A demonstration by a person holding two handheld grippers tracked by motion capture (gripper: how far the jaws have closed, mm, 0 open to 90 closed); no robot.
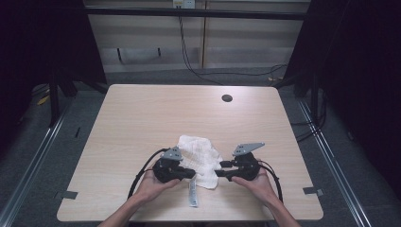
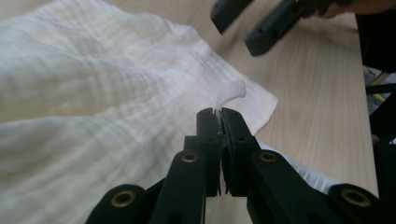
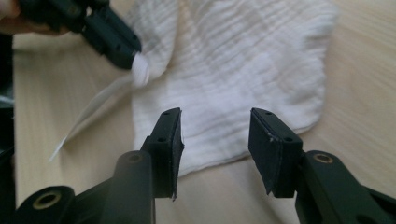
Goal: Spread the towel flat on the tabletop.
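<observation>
My left hand-held gripper (image 2: 218,116) pinched only the cloth's (image 1: 201,153) thin tag (image 2: 230,91); the right hand-held gripper (image 3: 215,140) stood spread above the near edge. Cloth lay crumpled on the bench (image 1: 142,113). Risk: the tag could slip or tear if pulled.

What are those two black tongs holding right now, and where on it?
The left tongs pinch the white cloth by a small fold at its near edge. The right tongs stand open over the cloth's edge, holding nothing.
</observation>
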